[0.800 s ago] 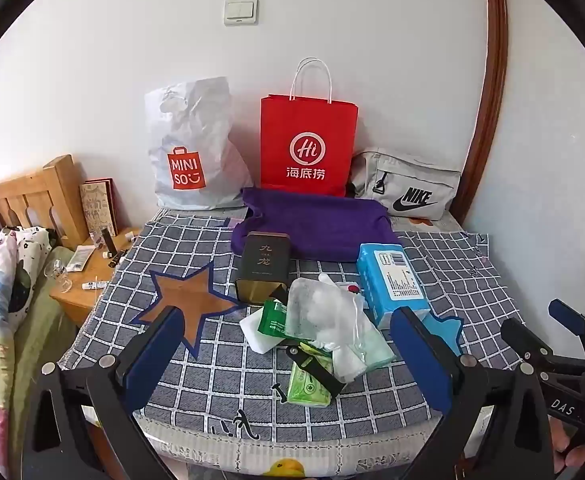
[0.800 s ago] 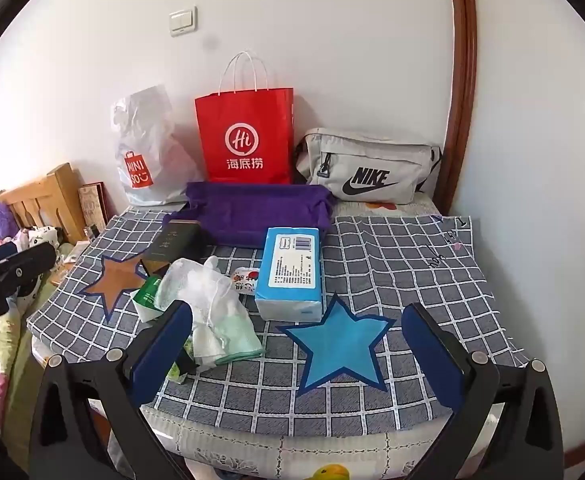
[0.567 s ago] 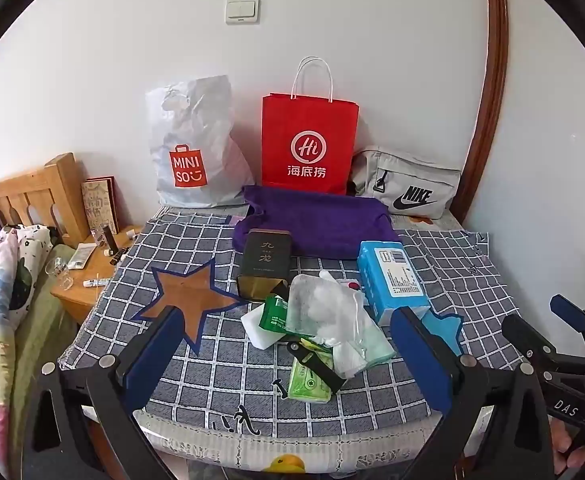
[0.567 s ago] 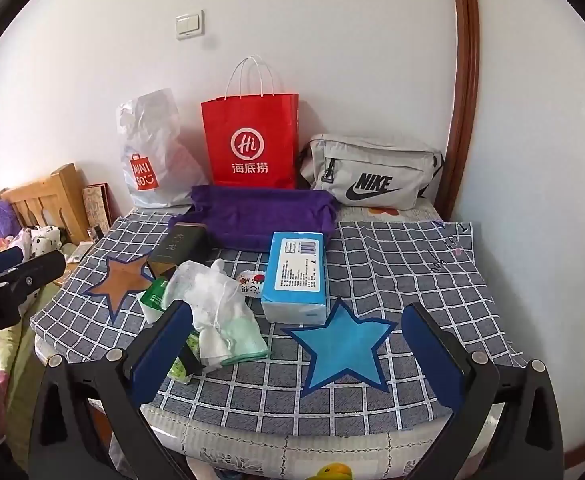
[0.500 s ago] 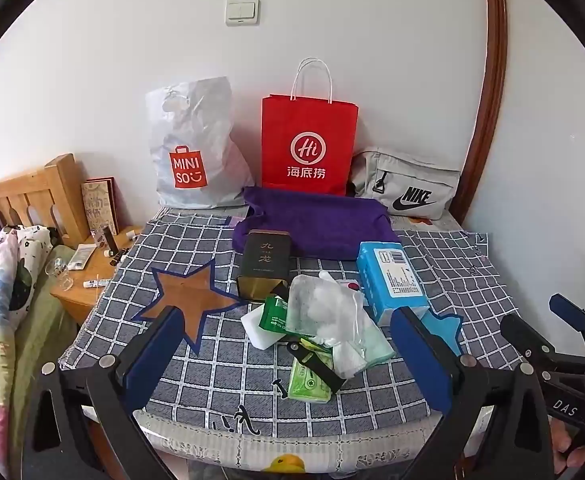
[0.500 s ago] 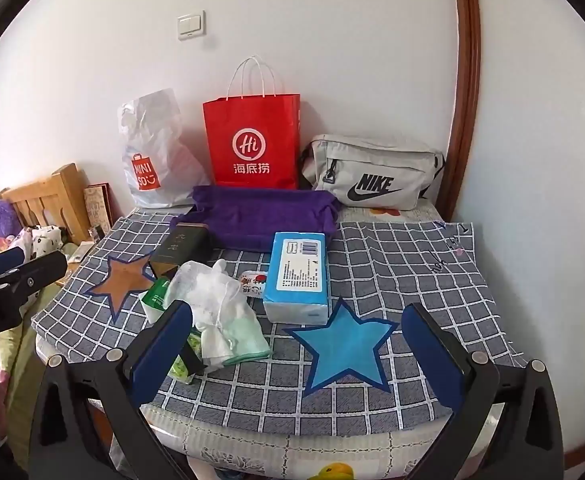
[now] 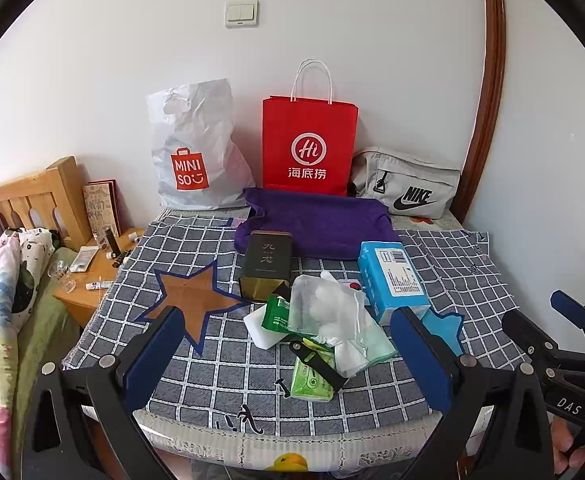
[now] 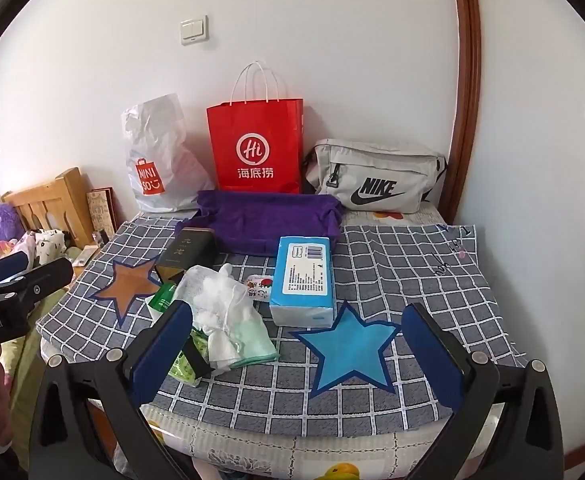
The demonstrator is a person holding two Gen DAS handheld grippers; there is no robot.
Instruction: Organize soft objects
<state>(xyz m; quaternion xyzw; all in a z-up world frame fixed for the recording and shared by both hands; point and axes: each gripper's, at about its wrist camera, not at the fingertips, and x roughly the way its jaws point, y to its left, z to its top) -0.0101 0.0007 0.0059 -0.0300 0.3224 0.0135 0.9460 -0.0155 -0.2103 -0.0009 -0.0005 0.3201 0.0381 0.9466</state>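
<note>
A heap of soft things lies mid-table: a clear bag of white cotton [image 7: 324,312], a pale green cloth [image 7: 372,350], green wipe packs [image 7: 312,380] and a white sponge [image 7: 258,330]. A blue tissue pack [image 7: 392,280] lies to the right of the heap, and a purple cloth [image 7: 316,220] lies behind it. My left gripper [image 7: 286,316] hovers open before the table's near edge, holding nothing. My right gripper [image 8: 296,308] is open too, above a blue star patch [image 8: 350,344], with the tissue pack [image 8: 304,276] and the cotton bag [image 8: 216,292] ahead of it.
A dark tin [image 7: 266,264] lies by a brown star patch [image 7: 192,300]. A white Miniso bag [image 7: 196,152], a red paper bag [image 7: 308,148] and a grey Nike pouch [image 7: 408,188] line the wall. A wooden nightstand [image 7: 92,280] and bedding stand at the left.
The right wrist view has drifted slightly. Nothing on the table has moved, and both grippers stay open and apart from the objects.
</note>
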